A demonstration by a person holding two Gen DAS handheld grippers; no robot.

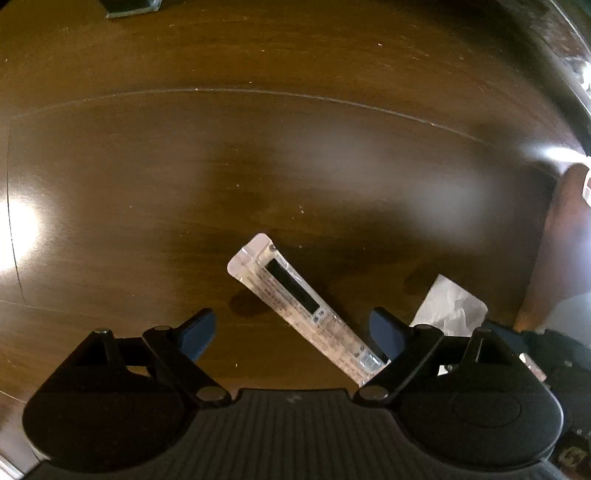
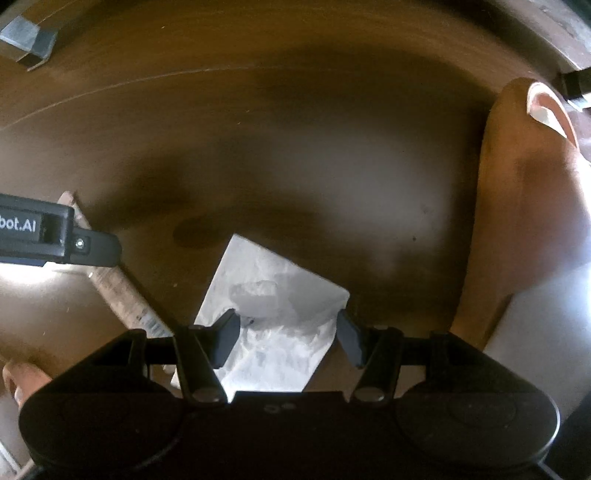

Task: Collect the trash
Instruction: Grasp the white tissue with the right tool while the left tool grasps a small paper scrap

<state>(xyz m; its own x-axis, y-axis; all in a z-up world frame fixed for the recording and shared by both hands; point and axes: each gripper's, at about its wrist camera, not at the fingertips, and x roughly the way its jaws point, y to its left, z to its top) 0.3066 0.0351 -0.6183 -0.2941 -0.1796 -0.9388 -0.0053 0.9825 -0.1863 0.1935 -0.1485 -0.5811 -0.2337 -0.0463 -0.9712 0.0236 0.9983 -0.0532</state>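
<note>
A long clear plastic wrapper with a black strip and print [image 1: 295,299] lies on the dark wooden table, running between my left gripper's fingers toward the right one. My left gripper [image 1: 291,332] is open just above it. A crumpled white paper sheet [image 2: 273,317] lies flat on the table between the fingers of my right gripper [image 2: 288,336], which is open low over it. The paper also shows at the right in the left wrist view [image 1: 450,306]. The wrapper shows at the left in the right wrist view [image 2: 122,295], under the left gripper's body [image 2: 55,236].
A wooden chair back [image 2: 524,206] stands at the table's right edge. A small grey metal bracket [image 2: 29,40] lies at the far left of the table; a dark object [image 1: 129,7] sits at the far edge. The table edge [image 1: 569,74] curves at the right.
</note>
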